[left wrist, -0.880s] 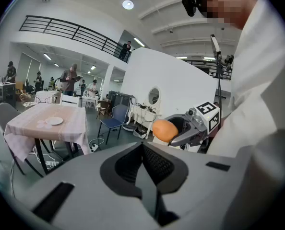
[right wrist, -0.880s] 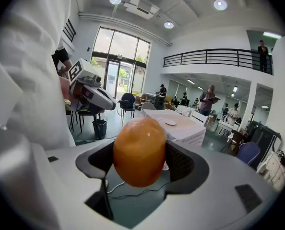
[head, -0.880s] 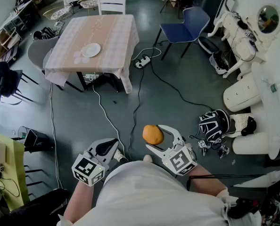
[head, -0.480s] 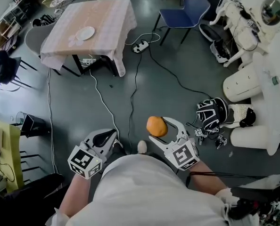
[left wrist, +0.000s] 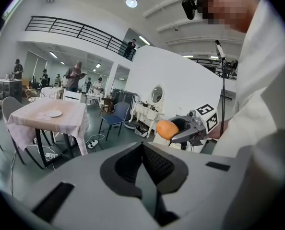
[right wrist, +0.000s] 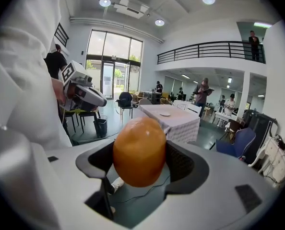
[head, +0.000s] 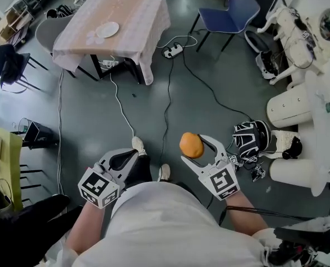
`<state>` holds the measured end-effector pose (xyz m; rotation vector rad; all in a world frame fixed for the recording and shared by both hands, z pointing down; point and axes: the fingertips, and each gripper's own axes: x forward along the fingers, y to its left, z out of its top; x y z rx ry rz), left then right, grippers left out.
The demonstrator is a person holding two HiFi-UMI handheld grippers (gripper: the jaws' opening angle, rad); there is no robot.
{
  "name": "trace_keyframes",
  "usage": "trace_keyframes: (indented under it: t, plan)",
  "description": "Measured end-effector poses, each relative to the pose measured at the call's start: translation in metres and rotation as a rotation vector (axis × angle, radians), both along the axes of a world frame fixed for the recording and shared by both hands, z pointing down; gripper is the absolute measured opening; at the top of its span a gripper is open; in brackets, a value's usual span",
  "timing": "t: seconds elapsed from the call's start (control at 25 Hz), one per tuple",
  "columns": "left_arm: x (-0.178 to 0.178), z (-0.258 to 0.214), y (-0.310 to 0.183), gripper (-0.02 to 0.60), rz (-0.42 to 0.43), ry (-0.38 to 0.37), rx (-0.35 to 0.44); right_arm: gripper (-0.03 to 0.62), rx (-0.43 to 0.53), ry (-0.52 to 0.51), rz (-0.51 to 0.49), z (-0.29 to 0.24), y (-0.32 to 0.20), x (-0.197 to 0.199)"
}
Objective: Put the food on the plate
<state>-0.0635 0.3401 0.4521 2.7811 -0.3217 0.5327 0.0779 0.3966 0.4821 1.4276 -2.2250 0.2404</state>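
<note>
Currently the right tool (head: 191, 148) clamps the orange food (head: 191, 144) — the left tool (head: 126, 161), jaws together, holds nothing.

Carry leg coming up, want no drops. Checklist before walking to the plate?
1. Load held: ok, orange food sits between the right tool's jaws.
2. Grip centred: ok, one jaw on each side.
3. Left tool free: ok, jaws together, nothing in them.
4. Plate in sight: ok, on the table, looks bare.
5. Floor path: not ok, cables cross it.
6. Grip firmness: cannot tell.
</note>
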Motion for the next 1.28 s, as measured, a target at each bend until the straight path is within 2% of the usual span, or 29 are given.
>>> trace_keyframes:
  t: [0.24, 0.48, 0.68, 0.96, 1.28]
  plan:
    - [0.026, 0.003, -0.06, 0.009, 0.017, 0.027, -0.004, 0.344, 0.007, 0.025, -0.019, -0.009, -0.07, 0.022]
    - [0.044, -0.015, -0.177, 0.009, 0.024, 0.096, 0.025, 0.344, -0.012, 0.067, -0.027, -0.022, -0.187, 0.031]
    - [0.037, -0.028, -0.261, 0.009, 0.02, 0.115, 0.039, 0.344, -0.015, 0.095, -0.073, -0.038, -0.286, 0.024]
    - [0.005, -0.028, -0.355, 0.009, -0.119, 0.113, 0.018, 0.344, -0.038, 0.113, -0.21, -0.031, -0.414, 0.007]
    - [-0.005, -0.013, -0.436, 0.009, -0.356, 0.088, 0.018, 0.344, -0.043, 0.13, -0.415, 0.01, -0.576, 0.003]
